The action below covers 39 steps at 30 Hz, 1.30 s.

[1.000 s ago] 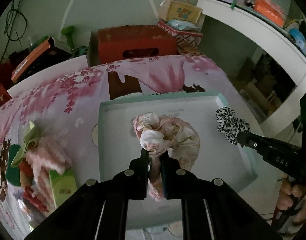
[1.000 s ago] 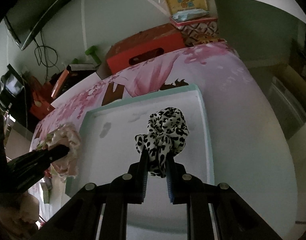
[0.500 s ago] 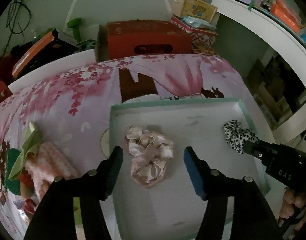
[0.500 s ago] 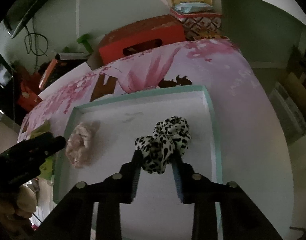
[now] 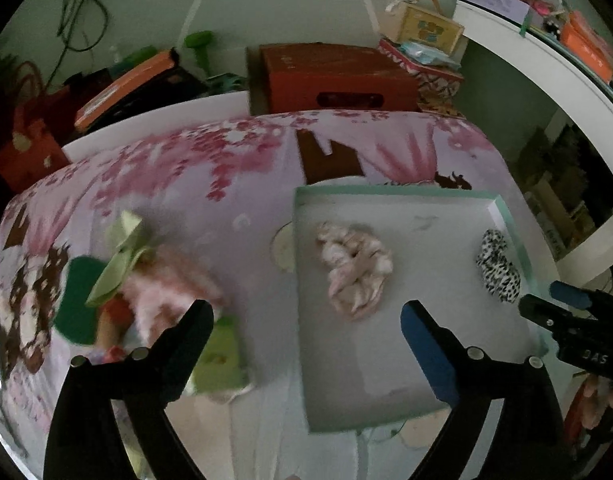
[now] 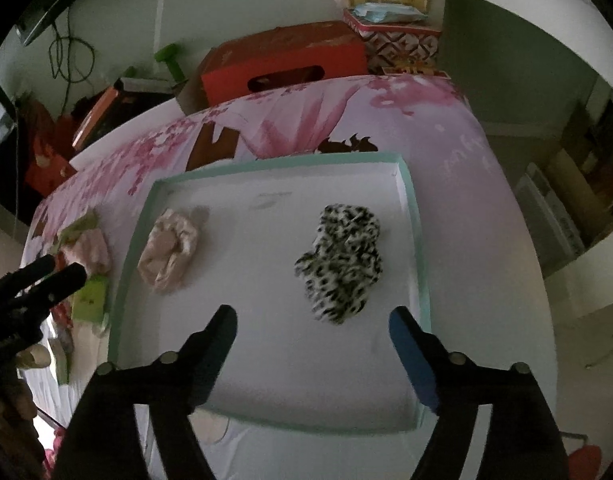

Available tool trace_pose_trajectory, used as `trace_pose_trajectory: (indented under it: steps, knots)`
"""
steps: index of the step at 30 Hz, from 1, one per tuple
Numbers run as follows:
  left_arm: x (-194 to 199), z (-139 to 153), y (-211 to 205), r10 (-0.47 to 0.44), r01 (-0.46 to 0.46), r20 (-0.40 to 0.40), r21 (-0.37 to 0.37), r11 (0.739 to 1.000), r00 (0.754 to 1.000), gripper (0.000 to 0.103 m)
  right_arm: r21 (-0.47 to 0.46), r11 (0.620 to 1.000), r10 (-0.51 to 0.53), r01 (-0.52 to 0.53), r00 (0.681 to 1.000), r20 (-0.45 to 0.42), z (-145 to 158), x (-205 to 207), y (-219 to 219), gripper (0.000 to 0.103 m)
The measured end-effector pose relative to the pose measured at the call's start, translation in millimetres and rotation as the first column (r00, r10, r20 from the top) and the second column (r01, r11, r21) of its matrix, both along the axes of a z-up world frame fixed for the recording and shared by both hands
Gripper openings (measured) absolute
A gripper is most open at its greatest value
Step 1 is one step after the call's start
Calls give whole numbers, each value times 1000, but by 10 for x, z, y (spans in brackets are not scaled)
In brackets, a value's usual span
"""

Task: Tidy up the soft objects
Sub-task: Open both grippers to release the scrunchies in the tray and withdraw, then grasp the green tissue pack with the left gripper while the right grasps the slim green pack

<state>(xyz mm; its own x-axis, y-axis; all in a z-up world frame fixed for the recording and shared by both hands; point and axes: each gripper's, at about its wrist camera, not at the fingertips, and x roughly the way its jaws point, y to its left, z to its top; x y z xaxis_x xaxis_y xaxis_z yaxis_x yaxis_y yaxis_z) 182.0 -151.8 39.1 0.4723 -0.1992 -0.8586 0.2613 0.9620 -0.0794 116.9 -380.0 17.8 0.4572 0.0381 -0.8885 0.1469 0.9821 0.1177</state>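
Scrunchies are the job here, and two already lie in the tray (image 5: 502,208). In the left wrist view, the pink scrunchie (image 5: 354,268) rests toward the tray's left edge and the spotted scrunchie (image 5: 498,266) against its right edge, well apart, with bare floor between them. The left gripper (image 5: 306,316) is opening wide with nothing between its jaws; it straddles the tray's left wall. Left of the tray, on the floral sheet (image 5: 178,168), a pile (image 5: 154,288) of soft things waits: a green bow, something fuzzy and pink, green and red pieces, all blurred. I judge that the larger share of the sorting is still to do. The right gripper (image 5: 562,304) shows at the tray's right edge.

In the right wrist view, the right gripper (image 6: 312,320) is also opening, empty, above the tray's near half, the spotted scrunchie (image 6: 342,264) just ahead of its fingertips. The tray floor has plenty of open room in the middle and near side. Its low walls are the one thing to clear when carrying the next item in from the pile.
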Motion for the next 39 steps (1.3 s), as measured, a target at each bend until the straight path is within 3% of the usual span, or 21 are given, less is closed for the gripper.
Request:
trace_pose_trajectory:
  steps: [4, 20, 31, 39]
  knots:
    - [-169, 71, 240, 35, -35, 1, 7, 999, 999, 100, -11, 1000, 14, -14, 1000, 12, 137, -158, 198, 103]
    - [-802, 331, 1549, 190, -187, 56, -54, 981, 980, 100, -52, 993, 108, -105, 992, 63, 468, -504, 1408, 103]
    - [-1075, 148, 2496, 299, -295, 28, -85, 952, 954, 100, -45, 976, 215, -213, 975, 60, 394, -472, 2376, 103]
    - [-1176, -20, 2741, 330, -325, 37, -103, 940, 943, 100, -43, 961, 276, -274, 961, 33, 221, -321, 2839, 103]
